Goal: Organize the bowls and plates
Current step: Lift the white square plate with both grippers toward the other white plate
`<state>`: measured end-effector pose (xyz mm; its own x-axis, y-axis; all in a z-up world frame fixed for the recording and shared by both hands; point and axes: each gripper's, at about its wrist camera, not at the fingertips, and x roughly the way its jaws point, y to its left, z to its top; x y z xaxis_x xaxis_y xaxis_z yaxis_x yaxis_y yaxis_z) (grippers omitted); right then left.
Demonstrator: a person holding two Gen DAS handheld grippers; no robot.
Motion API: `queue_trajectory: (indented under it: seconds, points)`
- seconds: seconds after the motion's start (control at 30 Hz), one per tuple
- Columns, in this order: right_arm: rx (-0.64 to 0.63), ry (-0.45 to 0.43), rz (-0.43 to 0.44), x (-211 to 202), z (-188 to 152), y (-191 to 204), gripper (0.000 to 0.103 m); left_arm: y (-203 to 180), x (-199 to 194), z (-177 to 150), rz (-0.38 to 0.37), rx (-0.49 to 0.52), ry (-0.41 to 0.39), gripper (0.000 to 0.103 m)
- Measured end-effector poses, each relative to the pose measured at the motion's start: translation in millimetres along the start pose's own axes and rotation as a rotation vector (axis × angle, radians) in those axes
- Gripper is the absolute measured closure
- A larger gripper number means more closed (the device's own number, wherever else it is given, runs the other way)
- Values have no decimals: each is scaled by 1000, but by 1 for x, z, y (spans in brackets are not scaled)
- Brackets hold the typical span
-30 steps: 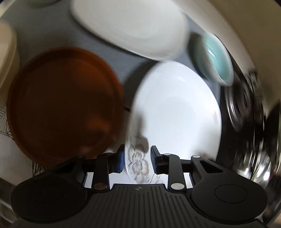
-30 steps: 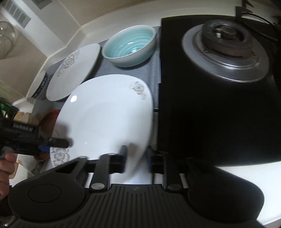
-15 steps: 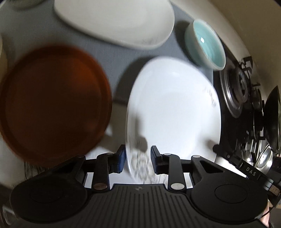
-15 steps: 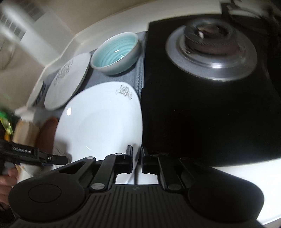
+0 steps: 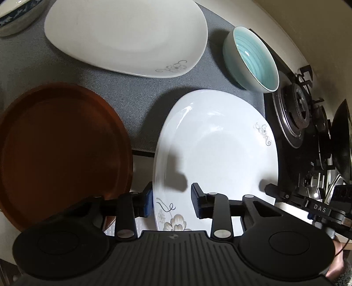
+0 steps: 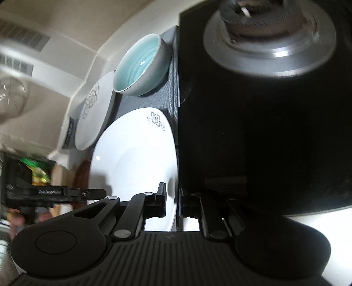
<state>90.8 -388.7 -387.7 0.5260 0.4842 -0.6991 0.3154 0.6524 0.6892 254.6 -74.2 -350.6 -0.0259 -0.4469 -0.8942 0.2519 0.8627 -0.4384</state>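
Left gripper (image 5: 172, 203) straddling near rim of white floral plate (image 5: 216, 154), jaws opening, visible gap between pads and rim on both sides. Right gripper (image 6: 172, 203) clamped on opposite edge of same plate (image 6: 134, 158), pads tight against rim, next to black stovetop (image 6: 264, 143).

Plate position: partly on grey mat (image 5: 136, 92), near edge overhanging mat toward the grippers. Flower print at near rim between left fingers; smaller grey flower motif at far right rim.

Brown round plate (image 5: 59, 151) just left of white floral plate, apart from it. Second white plate (image 5: 125, 35) farther back on mat, grey flower motif at its right corner. Teal-glazed bowl (image 5: 253, 59) upright at mat's far right corner, beside stovetop. Blue-patterned bowl (image 5: 15, 15) at top left edge, partly cut off.

Gas burner (image 6: 268, 35) on stovetop, blurred in right wrist view. Dark pan (image 5: 341, 140) at far right, only partly seen.
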Motion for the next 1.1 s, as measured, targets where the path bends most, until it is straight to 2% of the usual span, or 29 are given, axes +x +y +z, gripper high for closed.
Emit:
queue_trajectory:
  seconds: [0.07, 0.17, 0.2, 0.3, 0.37, 0.47, 0.53, 0.6, 0.67, 0.77, 0.83, 0.93, 1.0, 1.1]
  points:
    - [-16, -2, -18, 4, 3, 6, 86, 1, -2, 0, 1, -8, -2, 65]
    - [-19, -17, 12, 6, 5, 11, 64, -1, -5, -3, 11, -1, -11, 65]
    - [-11, -21, 23, 7, 6, 11, 61, 3, -11, -5, 15, 1, -14, 65]
    - [-17, -28, 11, 8, 8, 14, 63, -5, -9, -5, 44, 28, -9, 66]
    - [-75, -25, -47, 8, 6, 24, 66, -16, -7, -8, 79, 83, -4, 68]
    - [-135, -26, -90, 4, 2, 32, 67, -19, -13, -14, 79, 111, -8, 68]
    - [-139, -27, -94, 1, -1, 29, 74, -17, -12, -15, 79, 106, -10, 68]
    - [-143, -27, -105, 2, -3, 25, 87, -13, -6, -14, 80, 85, -3, 68]
    - [-146, -35, -110, 2, -3, 22, 91, -11, -4, -12, 64, 80, -12, 64]
    - [-156, -49, -115, 3, -4, 24, 91, -11, -5, -16, 62, 77, -29, 62]
    - [-169, -56, -121, 3, -3, 25, 91, -17, -5, -20, 92, 103, -40, 65]
    - [-272, -51, -186, 6, -3, 39, 90, -25, -5, -23, 156, 115, -58, 69]
    - [-342, -40, -244, 8, -5, 50, 88, -28, -5, -25, 173, 87, -54, 69]
    - [-347, -48, -244, 2, -7, 52, 88, -30, -7, -27, 178, 30, -69, 71]
